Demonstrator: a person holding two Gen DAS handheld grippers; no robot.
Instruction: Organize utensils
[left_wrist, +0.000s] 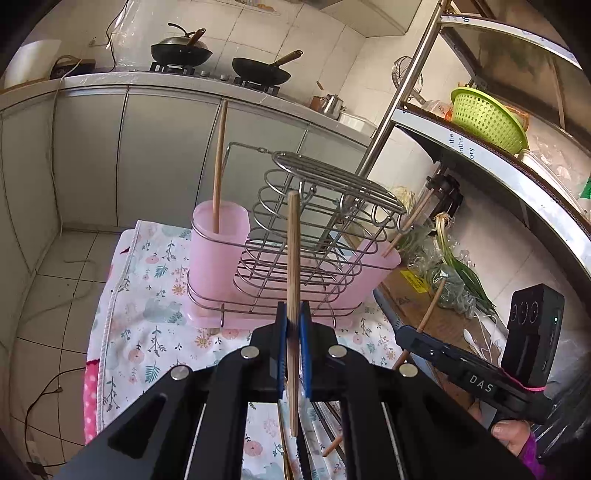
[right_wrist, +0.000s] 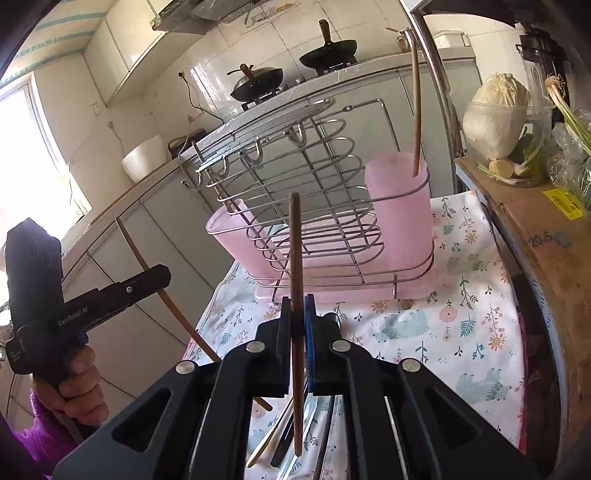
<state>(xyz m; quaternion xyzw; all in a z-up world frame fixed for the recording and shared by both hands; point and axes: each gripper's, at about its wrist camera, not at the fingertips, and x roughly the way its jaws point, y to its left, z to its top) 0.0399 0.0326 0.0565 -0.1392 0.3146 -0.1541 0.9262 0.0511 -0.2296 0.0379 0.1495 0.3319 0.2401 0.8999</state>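
Observation:
A wire utensil rack with two pink cups stands on a floral cloth; it shows in the right wrist view too. One chopstick stands in the left pink cup, another leans in the right cup. My left gripper is shut on a light wooden chopstick, held upright just before the rack. My right gripper is shut on a dark wooden chopstick, also upright before the rack. Each gripper shows in the other's view, the right one and the left one.
More utensils lie on the cloth below the grippers. A metal shelf with a green basket and vegetables stands on the right. A counter with two woks runs behind.

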